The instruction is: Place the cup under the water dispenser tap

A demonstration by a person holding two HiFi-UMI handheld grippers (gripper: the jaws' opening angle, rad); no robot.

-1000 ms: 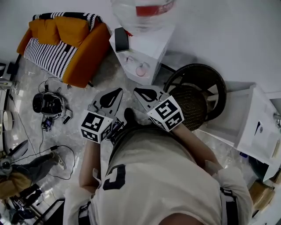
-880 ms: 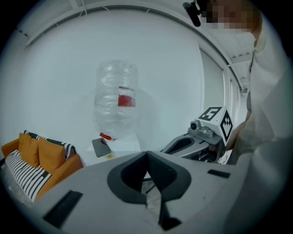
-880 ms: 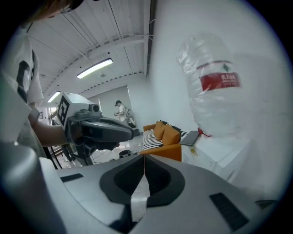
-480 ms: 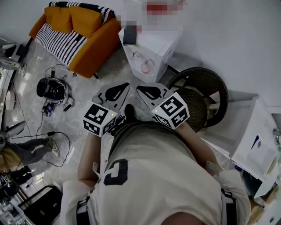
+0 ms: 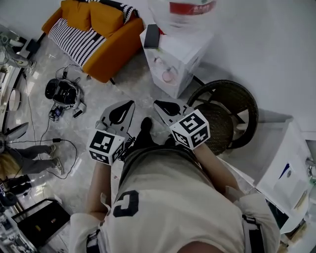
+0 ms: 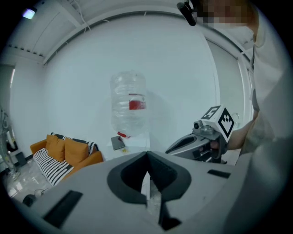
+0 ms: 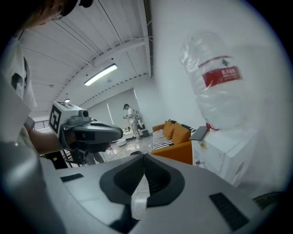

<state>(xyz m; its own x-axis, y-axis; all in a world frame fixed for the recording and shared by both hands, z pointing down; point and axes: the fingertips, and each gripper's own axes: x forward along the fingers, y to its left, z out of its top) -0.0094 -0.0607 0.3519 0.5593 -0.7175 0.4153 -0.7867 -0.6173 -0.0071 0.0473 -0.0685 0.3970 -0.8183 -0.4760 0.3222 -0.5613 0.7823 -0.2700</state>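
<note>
Water bottle (image 5: 183, 11), 12 o'clock: clear crinkled plastic, glossy, with a red label. Dispenser (image 5: 181, 47) under it: white, smooth, plastic-looking. Sofa (image 5: 116, 52), 11 o'clock: orange cloth, matt; throw (image 5: 79, 42) on it is black-and-white striped fabric. Floor (image 5: 81, 131), 9 o'clock: pale stone-look tile, polished and reflective. Chair (image 5: 224, 116), 3 o'clock: dark woven wicker, rough. Left hand-held gripper (image 5: 129, 104) and right hand-held gripper (image 5: 157, 104): grey matt plastic shells, darker matt pads (image 6: 130, 176) inside. Shirt (image 5: 173, 197), 6 o'clock: pale soft cloth.

An orange sofa (image 5: 111, 49) carries a striped throw (image 5: 76, 37). A black device (image 5: 62, 92) lies near the sofa, and a wicker chair (image 5: 222, 126) stands well apart from it.
</note>
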